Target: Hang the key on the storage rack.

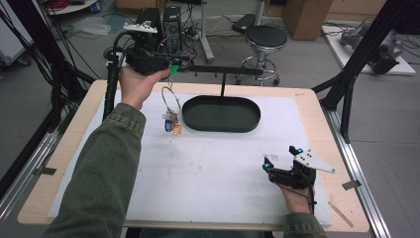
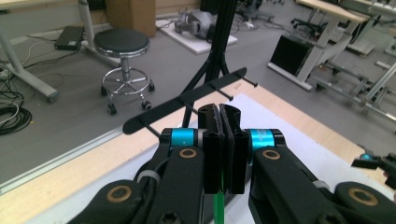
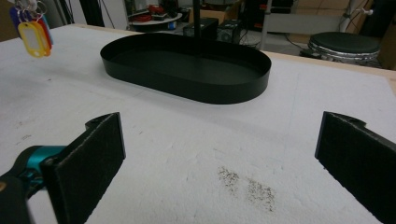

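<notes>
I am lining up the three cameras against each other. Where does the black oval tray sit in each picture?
High view: black oval tray at upper centre of the white mat, under the peg bar.
Left gripper view: the tray is not in the picture.
Right gripper view: tray across the upper middle, beyond the open fingers.
Shared landmark: the round black stool.

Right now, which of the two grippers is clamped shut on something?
The left gripper, raised near the table's far edge: its jaws pinch a green tag with a key ring dangling below. The right gripper rests open.
</notes>
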Motion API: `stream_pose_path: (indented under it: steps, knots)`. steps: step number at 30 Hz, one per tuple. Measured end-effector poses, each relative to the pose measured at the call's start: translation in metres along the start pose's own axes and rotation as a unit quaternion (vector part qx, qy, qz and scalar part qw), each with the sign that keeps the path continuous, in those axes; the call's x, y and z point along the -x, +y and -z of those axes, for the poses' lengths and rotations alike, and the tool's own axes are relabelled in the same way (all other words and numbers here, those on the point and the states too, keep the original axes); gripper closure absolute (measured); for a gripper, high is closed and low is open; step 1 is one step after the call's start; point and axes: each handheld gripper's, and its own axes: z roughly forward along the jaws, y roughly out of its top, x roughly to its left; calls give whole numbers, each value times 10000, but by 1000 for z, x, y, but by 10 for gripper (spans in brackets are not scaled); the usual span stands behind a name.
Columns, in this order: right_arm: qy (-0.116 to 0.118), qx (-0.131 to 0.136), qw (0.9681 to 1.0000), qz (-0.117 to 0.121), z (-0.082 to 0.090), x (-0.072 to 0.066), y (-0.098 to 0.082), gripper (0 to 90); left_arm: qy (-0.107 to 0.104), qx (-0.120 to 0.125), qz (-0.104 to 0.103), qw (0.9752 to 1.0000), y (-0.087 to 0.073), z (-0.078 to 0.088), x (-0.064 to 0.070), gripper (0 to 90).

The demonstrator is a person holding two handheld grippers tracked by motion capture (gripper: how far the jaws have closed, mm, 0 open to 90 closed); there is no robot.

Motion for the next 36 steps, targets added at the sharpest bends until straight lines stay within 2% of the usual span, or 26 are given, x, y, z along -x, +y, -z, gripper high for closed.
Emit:
stream_pose_path:
  steps: [5,7,9,19,24,27,31,36]
  knots:
    - [-4,26,10000,-17,1,1,0,5,33,83,101,9999,5,-8,-4,878]
    - [-3,29,10000,-31,2,0,0,5,-137,162,291,9994,7,-11,-10,878]
    - [-9,40,10000,-31,2,0,0,5,-119,226,403,9989,8,-15,-13,878]
    - [-22,67,9999,-74,4,2,-1,5,69,227,362,9991,20,-35,-16,878]
    - [-14,71,9999,-112,6,1,-1,5,245,215,346,9989,25,-45,-16,878]
    - [21,71,9999,-155,6,2,-1,5,52,358,478,9982,26,-51,-15,878]
    - [44,81,9999,-118,4,2,-1,5,163,460,483,9976,28,-61,-13,878]
    - [59,114,9997,-203,6,3,-2,5,264,524,656,9961,30,-72,-21,878]
